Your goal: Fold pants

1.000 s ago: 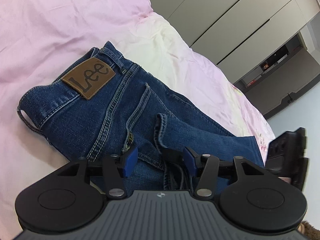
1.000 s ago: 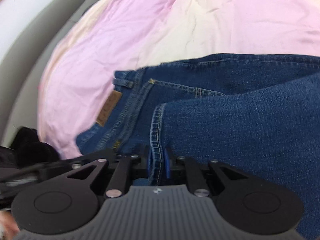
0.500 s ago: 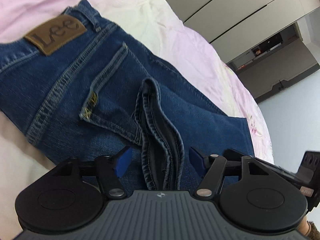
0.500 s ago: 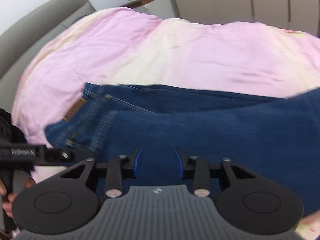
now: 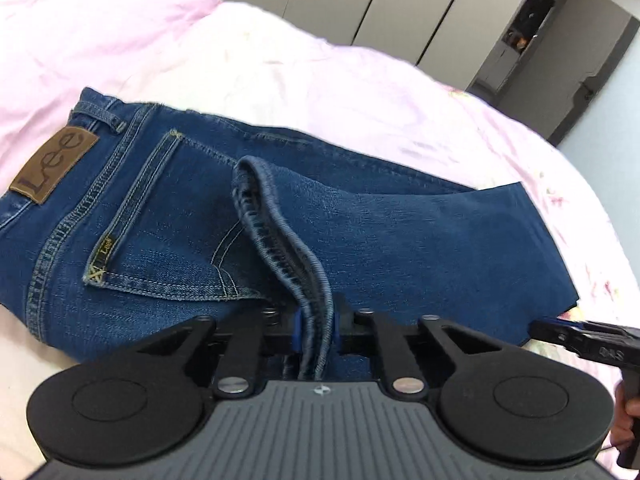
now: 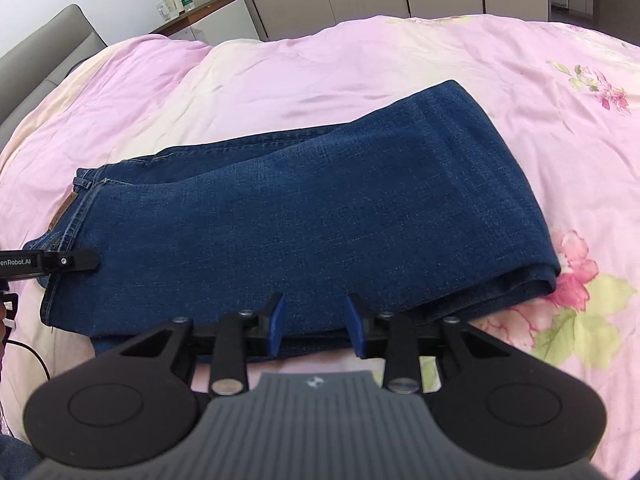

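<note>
Blue jeans (image 6: 320, 208) lie folded in half on the pink bed cover (image 6: 360, 60), waistband with a brown leather label (image 5: 54, 170) to the left. The leg hems (image 5: 280, 220) stand up in a ridge across the back pocket. My left gripper (image 5: 316, 330) is closing, its blue pads pressing those hems from both sides. My right gripper (image 6: 315, 326) hovers at the near edge of the jeans; its jaws are narrowing slightly, a gap still between the pads, with denim behind them but nothing pinched. Each gripper shows at the edge of the other's view.
Grey wardrobe doors (image 5: 360, 0) run behind the bed. A grey headboard (image 6: 40, 60) and a nightstand with jars (image 6: 172, 0) stand at the far left. A thin black cable (image 6: 32, 352) trails at the bed's near left edge.
The left gripper's wide jaws have closed onto the hems. The right gripper let go of the leg and drew back to the near edge of the jeans, more of the bed coming into view.
</note>
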{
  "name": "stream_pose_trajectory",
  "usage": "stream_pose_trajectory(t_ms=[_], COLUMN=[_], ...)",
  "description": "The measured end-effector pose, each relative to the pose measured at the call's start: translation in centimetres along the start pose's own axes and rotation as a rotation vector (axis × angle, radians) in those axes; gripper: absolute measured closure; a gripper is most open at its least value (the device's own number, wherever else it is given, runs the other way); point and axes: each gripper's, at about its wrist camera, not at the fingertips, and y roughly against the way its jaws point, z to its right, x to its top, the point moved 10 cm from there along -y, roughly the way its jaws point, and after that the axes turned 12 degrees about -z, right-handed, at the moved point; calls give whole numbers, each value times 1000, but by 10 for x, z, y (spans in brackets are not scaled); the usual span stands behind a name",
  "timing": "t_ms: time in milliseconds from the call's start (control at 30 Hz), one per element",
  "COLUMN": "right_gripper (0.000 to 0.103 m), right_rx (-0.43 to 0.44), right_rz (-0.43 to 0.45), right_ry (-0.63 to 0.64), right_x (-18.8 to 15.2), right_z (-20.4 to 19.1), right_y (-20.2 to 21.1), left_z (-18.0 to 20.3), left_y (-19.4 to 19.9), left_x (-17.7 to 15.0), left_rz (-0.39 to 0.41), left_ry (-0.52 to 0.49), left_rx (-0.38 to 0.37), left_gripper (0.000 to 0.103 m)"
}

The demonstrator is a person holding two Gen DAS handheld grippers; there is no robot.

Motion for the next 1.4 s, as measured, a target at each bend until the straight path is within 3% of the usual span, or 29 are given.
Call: stream_pose_trajectory(t_ms=[67,133,167,267,500,633,767,867,1033,1167,1333,1400], right_gripper=[73,73,73,73,72,72,72,72,72,72,72,72], right_rx=[3,7,7,-6,-61,-52,9,47,60,28,-13,-36], right_rz=[7,20,26,36,60,69,66,63,37,18,43,68], right_ry=[14,27,35,39,39,37,40,56,82,114,102,97], right_x=[-1,-1,-2,-4,-3,3,11,18,24,22,28,35], right_z=[-3,-5,-4,1,28,27,14,-4,-27,-32,-16,-8], right_y=[1,5,8,18,43,51,55,50,29,19,26,31], left_z=[-9,-17,-19,-19,33,37,13,-30,-97,-127,-128,-133], left_y=[-8,-15,-16,2,100,148,163,147,81,58,76,69], left_x=[3,5,5,9,44,72,98,110,98,89,91,91], left_rz=[-19,-31,-36,17,197,234,226,167,54,19,36,17], left_ry=[52,101,118,113,-140,-230,-266,-229,-179,-128,-186,-194], left_rx=[-28,-65,-78,-91,-78,-45,61,129,239,237,192,209], left_gripper=[72,72,85,98,98,98,98,98,98,98,98,98])
